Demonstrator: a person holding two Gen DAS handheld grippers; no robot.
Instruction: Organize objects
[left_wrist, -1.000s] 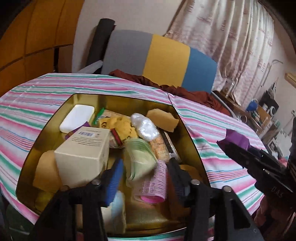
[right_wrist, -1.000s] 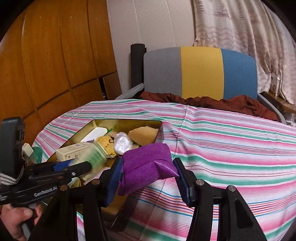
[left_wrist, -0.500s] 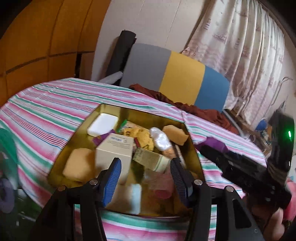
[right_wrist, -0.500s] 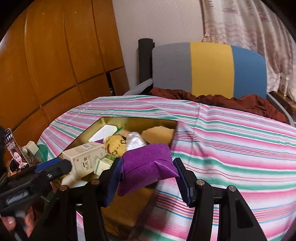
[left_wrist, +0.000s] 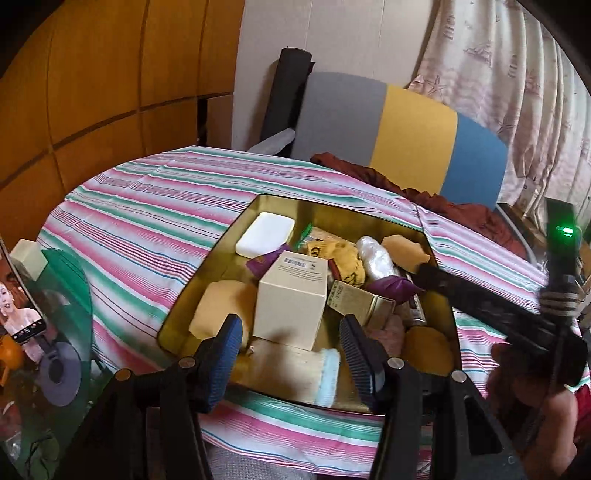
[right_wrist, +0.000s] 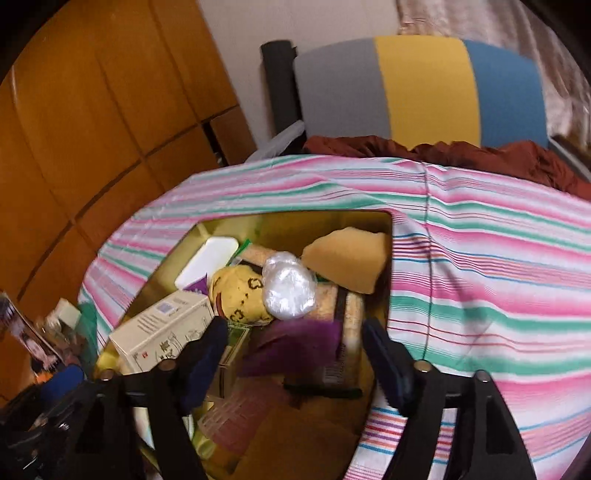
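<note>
A gold tin (left_wrist: 332, 208) lies on the striped tablecloth and holds several things, among them a cream box (left_wrist: 295, 295). My right gripper (right_wrist: 295, 332) hangs over the tin's right side (right_wrist: 295, 225). Its jaws are opening, and the purple pouch (right_wrist: 295, 347) shows blurred between them, free of the pads. In the left wrist view the pouch (left_wrist: 391, 286) lies among the things beside the box, just under the right gripper's (left_wrist: 423, 271) tips. My left gripper (left_wrist: 291, 328) hovers above the tin's near edge, open, with nothing between its fingers.
The tin also holds a white soap bar (left_wrist: 266, 234), yellow sponges (right_wrist: 347, 258), a yellow plush (right_wrist: 240, 295) and a clear wrapped bundle (right_wrist: 288, 288). A grey, yellow and blue chair (left_wrist: 399, 125) stands behind the table. A phone on a stand (left_wrist: 22, 314) is at the left.
My right gripper swung left over the tin and its jaws spread, letting go of the purple pouch. My left gripper drew back and up from the tin.
</note>
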